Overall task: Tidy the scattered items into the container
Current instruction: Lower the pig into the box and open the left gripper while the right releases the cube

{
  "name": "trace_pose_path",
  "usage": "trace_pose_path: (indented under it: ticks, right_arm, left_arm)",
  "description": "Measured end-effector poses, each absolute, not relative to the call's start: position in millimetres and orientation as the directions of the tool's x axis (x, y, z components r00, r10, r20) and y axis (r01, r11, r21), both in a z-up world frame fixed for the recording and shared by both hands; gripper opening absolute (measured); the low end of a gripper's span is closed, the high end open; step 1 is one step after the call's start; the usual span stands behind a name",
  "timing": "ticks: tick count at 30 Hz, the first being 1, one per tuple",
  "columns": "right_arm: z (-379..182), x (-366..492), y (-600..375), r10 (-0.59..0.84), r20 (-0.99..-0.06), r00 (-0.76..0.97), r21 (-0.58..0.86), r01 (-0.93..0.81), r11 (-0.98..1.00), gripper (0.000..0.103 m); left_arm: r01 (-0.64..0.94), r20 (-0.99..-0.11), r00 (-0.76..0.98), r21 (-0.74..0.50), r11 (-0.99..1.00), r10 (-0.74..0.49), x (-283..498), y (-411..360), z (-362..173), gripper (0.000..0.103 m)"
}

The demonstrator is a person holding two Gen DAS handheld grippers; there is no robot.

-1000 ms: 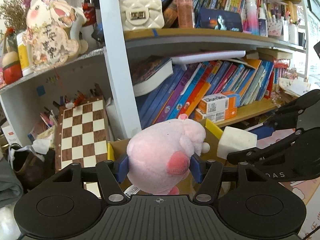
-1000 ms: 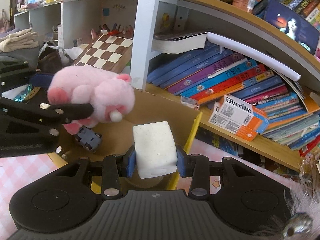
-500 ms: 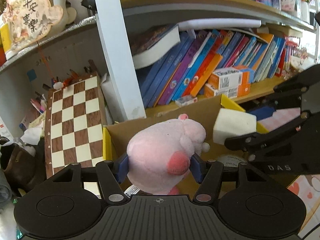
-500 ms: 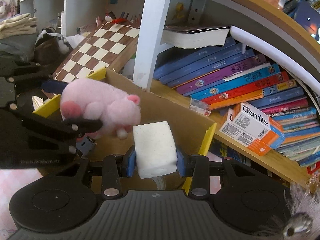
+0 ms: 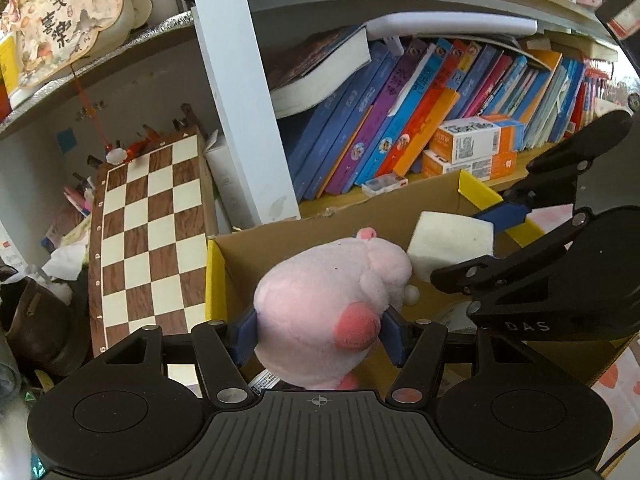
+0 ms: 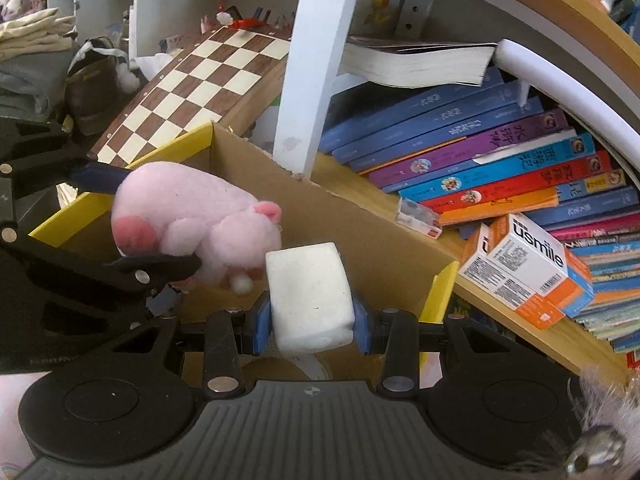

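My left gripper (image 5: 320, 330) is shut on a pink plush pig (image 5: 324, 312), held over the open cardboard box with yellow rim flaps (image 5: 280, 248). In the right wrist view the pink plush pig (image 6: 192, 220) hangs at the left above the box (image 6: 352, 232). My right gripper (image 6: 312, 324) is shut on a white foam block (image 6: 310, 294), also over the box. The left wrist view shows that white block (image 5: 452, 244) to the right of the pig, close beside it. The box floor is mostly hidden.
A bookshelf with leaning books (image 5: 400, 120) and orange-white cartons (image 6: 528, 268) stands right behind the box. A chessboard (image 5: 148, 236) leans at the box's left. A white shelf post (image 5: 240, 92) rises behind. Bags and folded cloth (image 6: 36, 48) lie far left.
Both grippers have moved forward and lower over the box, each keeping its hold. The pig and the white block now sit closer together.
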State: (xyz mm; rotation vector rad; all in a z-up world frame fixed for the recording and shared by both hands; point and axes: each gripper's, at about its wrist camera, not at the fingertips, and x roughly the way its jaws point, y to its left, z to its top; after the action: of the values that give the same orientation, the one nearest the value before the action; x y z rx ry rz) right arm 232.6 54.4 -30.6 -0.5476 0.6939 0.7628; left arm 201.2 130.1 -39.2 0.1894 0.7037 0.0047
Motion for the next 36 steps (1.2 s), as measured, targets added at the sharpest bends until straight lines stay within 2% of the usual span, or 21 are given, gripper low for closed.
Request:
trace_pose_path:
  ticks: [19, 36]
  right_arm:
    - [-55, 252, 77, 0.383, -0.775, 0.502, -0.269, -0.811, 0.52, 0.038]
    - [-68, 258, 90, 0.331, -0.796, 0.507, -0.33, -0.822, 0.465, 0.038]
  left_arm:
    - [0.06, -0.686, 0.72, 0.215, 0.975, 0.107, 213, 130, -55, 0.062]
    - [0.067, -0.688, 0.718, 0.225, 0.972, 0.11, 217, 127, -59, 0.067]
